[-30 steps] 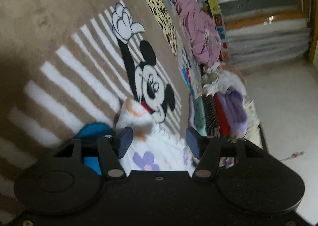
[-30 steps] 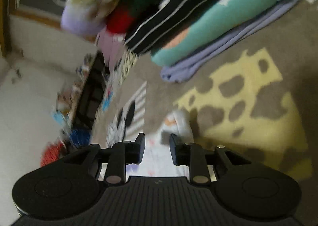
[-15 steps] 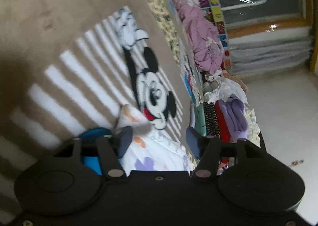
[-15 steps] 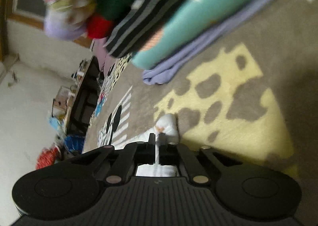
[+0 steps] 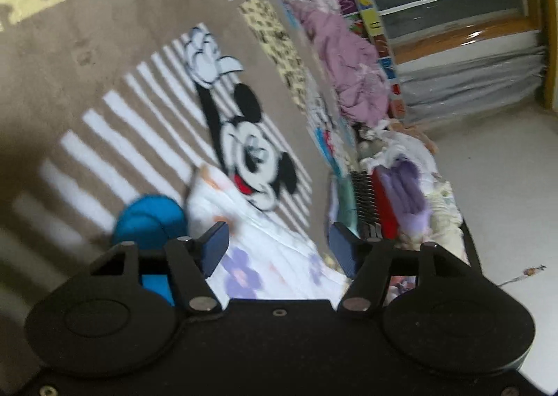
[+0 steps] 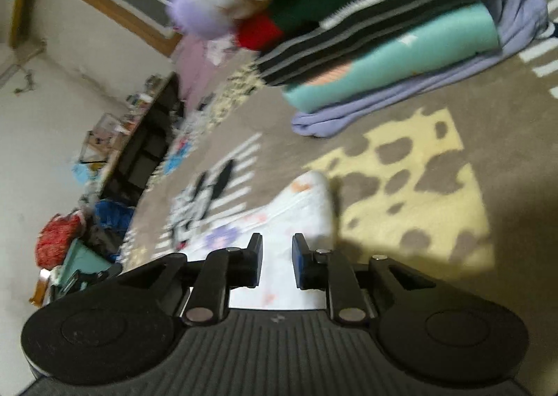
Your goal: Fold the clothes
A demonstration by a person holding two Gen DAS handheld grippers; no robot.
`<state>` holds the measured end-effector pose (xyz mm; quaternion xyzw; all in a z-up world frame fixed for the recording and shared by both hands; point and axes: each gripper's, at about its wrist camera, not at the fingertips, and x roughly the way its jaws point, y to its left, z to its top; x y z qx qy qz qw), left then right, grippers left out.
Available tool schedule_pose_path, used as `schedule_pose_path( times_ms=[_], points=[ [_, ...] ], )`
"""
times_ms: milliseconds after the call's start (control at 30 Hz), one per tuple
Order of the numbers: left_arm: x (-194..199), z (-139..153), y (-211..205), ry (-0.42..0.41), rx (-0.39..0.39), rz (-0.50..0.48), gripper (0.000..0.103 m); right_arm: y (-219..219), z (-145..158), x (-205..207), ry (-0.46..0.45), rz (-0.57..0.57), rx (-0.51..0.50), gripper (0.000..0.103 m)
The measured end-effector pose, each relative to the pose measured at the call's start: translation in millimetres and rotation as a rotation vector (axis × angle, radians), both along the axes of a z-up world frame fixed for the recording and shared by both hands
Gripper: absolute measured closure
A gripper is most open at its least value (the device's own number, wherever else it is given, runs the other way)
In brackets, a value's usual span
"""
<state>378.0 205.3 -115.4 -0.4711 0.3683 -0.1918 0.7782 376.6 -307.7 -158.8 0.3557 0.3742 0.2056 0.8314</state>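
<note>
Garment (image 5: 265,249): white floral, lower centre, on rug (image 5: 104,58) | handling: likely light, limp, non-slip; pinch hem corners | left tool (image 5: 279,249): jaws wide, empty | right tool (image 6: 277,261): jaws slightly parted, empty

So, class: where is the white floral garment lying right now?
The white floral garment lies on the rug, partly over its mouse picture, beside a blue cloth, below both open grippers.

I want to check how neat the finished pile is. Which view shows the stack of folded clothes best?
The right wrist view: the stack of folded clothes fills its upper half, layers seen side-on, though blurred. The left wrist view shows the same stack small, at the rug's far edge.
</note>
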Motion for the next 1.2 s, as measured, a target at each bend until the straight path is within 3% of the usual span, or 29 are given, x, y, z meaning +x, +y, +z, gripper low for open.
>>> schedule_pose_path(
  times_ms=[100,233,333,400,467,533,567,733,800,833,867,933,1033,1100,1200],
  points=[
    [-21.6,5.5,-2.2,-0.014,-0.049,0.003,0.039,-2.3,2.3,-21.1,-0.003,0.032,0.015,0.082],
    [-48.3,2.7,-16.6,-0.001,-0.080,-0.014,0.037,-2.5,-18.6,-38.9,0.059,0.035,0.018,0.078],
    [-68.3,-2.5,-29.1,0.014,-0.035,-0.048,0.037,-2.6,-21.0,-54.3,0.042,0.012,0.009,0.080],
    [-82.7,-5.9,-35.8,0.021,-0.001,-0.064,0.037,-6.0,-10.6,-70.2,0.001,-0.007,0.038,0.075],
    [-92.3,-10.8,-43.9,0.033,0.076,-0.066,0.037,0.2,-10.2,-84.5,-0.009,0.010,-0.003,0.072],
    [-100.0,-16.0,-49.2,0.016,0.160,-0.058,0.040,6.8,-13.2,-97.7,-0.022,0.023,-0.064,0.076],
    [-106.6,-14.1,-49.7,0.002,0.163,-0.038,0.040,8.9,-15.7,-104.1,-0.042,0.020,-0.098,0.082],
    [-156.6,19.5,-74.2,-0.180,0.281,-0.084,0.038,5.4,10.1,-165.8,-0.257,-0.030,-0.111,0.078],
    [-171.6,15.1,-88.7,-0.187,0.333,-0.093,0.038,9.9,6.0,-186.3,-0.260,-0.008,-0.154,0.077],
    [-177.5,12.4,-97.0,-0.184,0.410,-0.088,0.038,13.8,-0.2,-194.4,-0.241,0.000,-0.208,0.077],
    [-184.8,11.2,-113.6,-0.202,0.589,-0.087,0.038,17.8,-6.6,-201.7,-0.224,0.006,-0.269,0.077],
    [-202.6,10.7,-150.1,-0.269,0.945,-0.104,0.039,21.2,-7.1,-229.3,-0.289,-0.015,-0.330,0.077],
    [-239.6,8.8,-194.6,-0.430,1.235,-0.151,0.039,26.0,2.4,-257.8,-0.369,-0.043,-0.403,0.072],
    [-245.6,-4.2,-210.9,-0.408,1.297,-0.212,0.039,32.0,-8.0,-253.0,-0.297,0.003,-0.530,0.070],
    [-247.8,-9.9,-212.7,-0.392,1.298,-0.188,0.039,18.8,-5.7,-259.9,-0.308,-0.023,-0.457,0.070]
  ],
)
